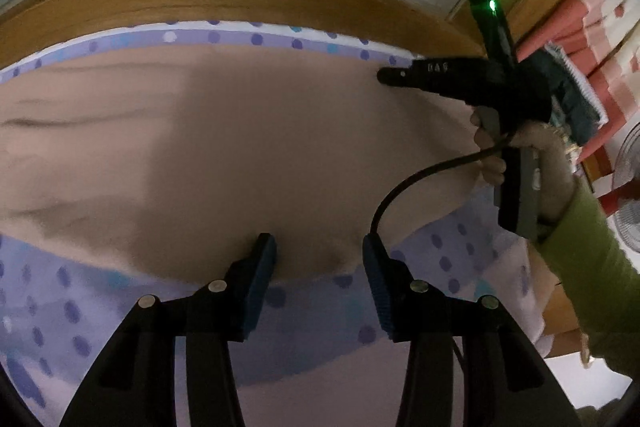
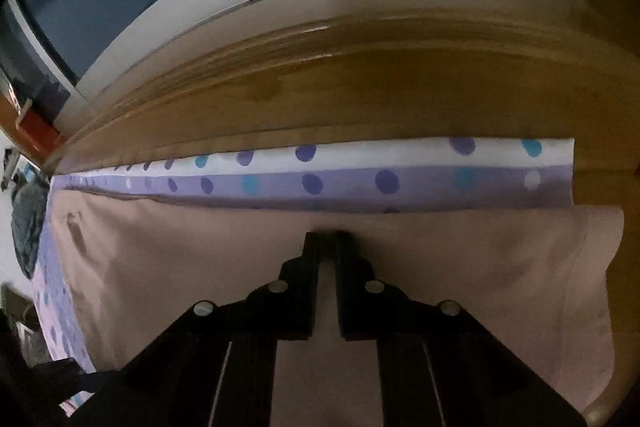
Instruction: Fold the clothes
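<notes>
Pink garment [image 1: 240, 147] flat on dotted sheet [image 1: 60, 307]. Left gripper [image 1: 320, 259] jaws spread at near hem; right gripper [image 2: 329, 239] jaws pinching far edge.

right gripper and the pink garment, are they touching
Touching. The right wrist view shows the right gripper nearly shut, with a strip of the pink garment pinched between its fingers near the far edge.
</notes>
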`<state>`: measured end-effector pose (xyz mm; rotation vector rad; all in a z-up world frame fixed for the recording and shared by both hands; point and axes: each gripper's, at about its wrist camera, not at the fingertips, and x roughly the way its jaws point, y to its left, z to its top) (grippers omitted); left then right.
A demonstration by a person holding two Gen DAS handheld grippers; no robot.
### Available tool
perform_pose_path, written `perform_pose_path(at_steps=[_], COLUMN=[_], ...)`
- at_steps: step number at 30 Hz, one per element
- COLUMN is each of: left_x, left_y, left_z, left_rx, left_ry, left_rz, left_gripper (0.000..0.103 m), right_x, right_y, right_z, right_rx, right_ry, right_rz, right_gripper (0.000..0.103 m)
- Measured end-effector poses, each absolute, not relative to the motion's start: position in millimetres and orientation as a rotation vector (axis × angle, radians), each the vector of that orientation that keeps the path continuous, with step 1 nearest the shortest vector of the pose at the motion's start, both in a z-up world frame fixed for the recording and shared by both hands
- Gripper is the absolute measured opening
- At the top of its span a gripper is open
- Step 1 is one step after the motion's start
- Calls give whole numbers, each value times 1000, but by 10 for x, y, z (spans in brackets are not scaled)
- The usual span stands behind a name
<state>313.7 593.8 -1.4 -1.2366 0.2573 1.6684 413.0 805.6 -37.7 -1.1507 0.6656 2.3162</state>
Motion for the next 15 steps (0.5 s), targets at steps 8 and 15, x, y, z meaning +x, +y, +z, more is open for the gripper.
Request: perform_pose_path(at_steps=[8,15], left_x=[2507,1718], left_y=[5144,4784], left_z=[167,-36], left_rx=[-1177,-1164], left_ry=[247,267], left_rz=[1837,1775], left_gripper=[46,46], right_x=[4120,3025], right_y=[7273,6335], right_z=[155,-141], right_rx=[-1179,-1283], right_ry=[670,844], right_rz=[2481,2525], right_gripper=[10,11])
